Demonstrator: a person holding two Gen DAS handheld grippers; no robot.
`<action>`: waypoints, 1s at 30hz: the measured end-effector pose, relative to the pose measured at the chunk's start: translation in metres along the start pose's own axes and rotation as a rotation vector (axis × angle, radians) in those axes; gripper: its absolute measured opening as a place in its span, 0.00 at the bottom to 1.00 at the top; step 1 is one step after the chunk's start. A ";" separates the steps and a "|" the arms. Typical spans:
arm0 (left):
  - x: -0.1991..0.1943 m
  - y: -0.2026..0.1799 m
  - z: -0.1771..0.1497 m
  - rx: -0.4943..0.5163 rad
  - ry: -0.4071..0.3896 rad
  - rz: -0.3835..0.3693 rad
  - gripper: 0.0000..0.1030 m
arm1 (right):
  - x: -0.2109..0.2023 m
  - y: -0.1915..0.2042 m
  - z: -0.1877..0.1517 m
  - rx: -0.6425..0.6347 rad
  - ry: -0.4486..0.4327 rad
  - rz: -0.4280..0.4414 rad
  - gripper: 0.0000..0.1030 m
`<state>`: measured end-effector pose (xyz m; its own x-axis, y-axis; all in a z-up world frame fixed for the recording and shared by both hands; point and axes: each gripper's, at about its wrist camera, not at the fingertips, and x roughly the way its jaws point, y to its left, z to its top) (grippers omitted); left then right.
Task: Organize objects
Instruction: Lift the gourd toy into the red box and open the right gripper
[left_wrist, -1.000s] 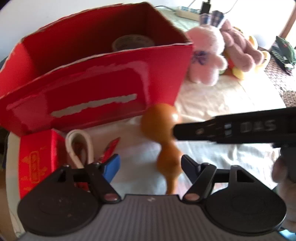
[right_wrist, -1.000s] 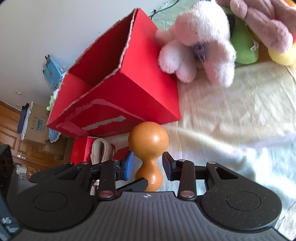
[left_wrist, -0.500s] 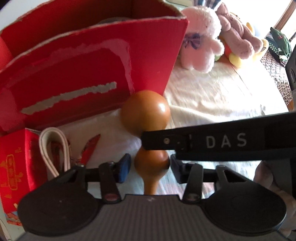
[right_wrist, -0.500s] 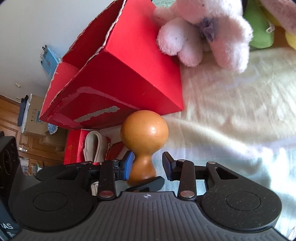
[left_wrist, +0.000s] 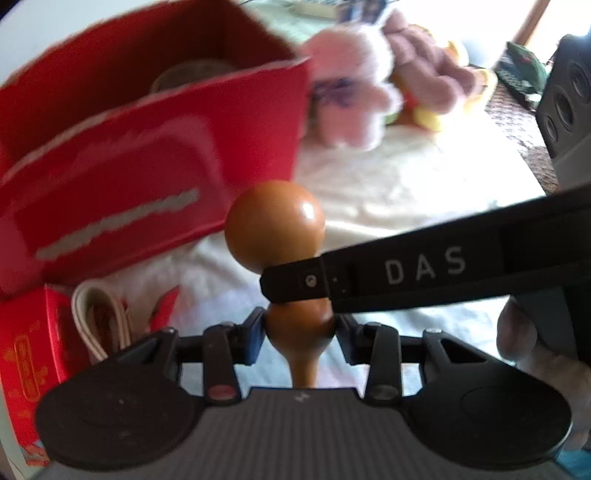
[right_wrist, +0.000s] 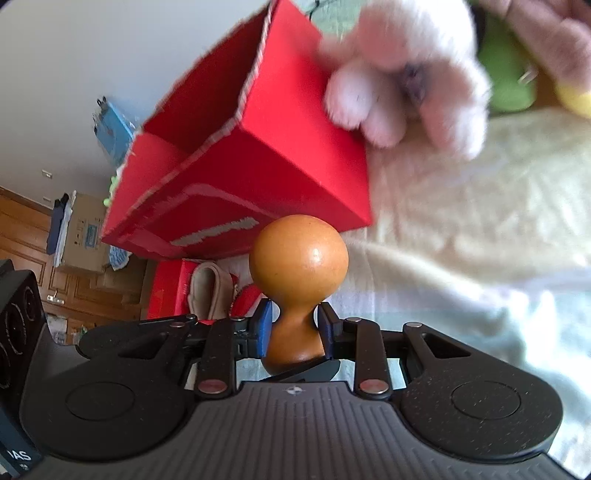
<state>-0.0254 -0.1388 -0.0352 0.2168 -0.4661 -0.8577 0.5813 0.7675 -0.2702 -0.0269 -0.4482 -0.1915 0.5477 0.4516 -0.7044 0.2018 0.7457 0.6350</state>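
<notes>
Two grippers are on one thing here: a glossy orange wooden gourd (left_wrist: 275, 229), standing near the centre of both views on the pale bedspread (left_wrist: 406, 177). My left gripper (left_wrist: 298, 330) has its blue pads against the gourd's lower bulb and its jaws are closing; below them the stem runs down behind the gripper body, so I cannot see its end. Across the left view, the right gripper's black finger reaches in from the right edge and covers the gourd's waist. In the right wrist view my right gripper (right_wrist: 293, 328) is closing narrow on that waist, both pads touching it, and the gourd's bottom is cut off by the gripper body. Behind the gourd sits an open red cardboard box (left_wrist: 155, 155) with torn white edges; something round and grey shows inside it in the left view, too blurred to name. At the lower left a small red packet (left_wrist: 29, 350) and a cream strap (left_wrist: 96, 328) lie partly hidden behind my left gripper. Pink plush toys (left_wrist: 351, 96) in the upper right are smeared with blur. A person's fingers (left_wrist: 517, 339) show at the right edge.
</notes>
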 end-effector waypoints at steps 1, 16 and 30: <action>-0.004 -0.004 0.001 0.017 -0.012 -0.008 0.40 | -0.007 0.001 -0.001 0.003 -0.016 -0.001 0.29; -0.113 -0.016 0.049 0.180 -0.338 -0.072 0.40 | -0.089 0.067 0.047 -0.168 -0.303 0.006 0.28; -0.107 0.104 0.099 0.037 -0.336 -0.042 0.40 | 0.006 0.123 0.124 -0.295 -0.157 -0.049 0.27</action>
<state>0.0893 -0.0527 0.0718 0.4349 -0.6205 -0.6526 0.6221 0.7310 -0.2804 0.1022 -0.4144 -0.0781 0.6660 0.3476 -0.6601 -0.0002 0.8849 0.4658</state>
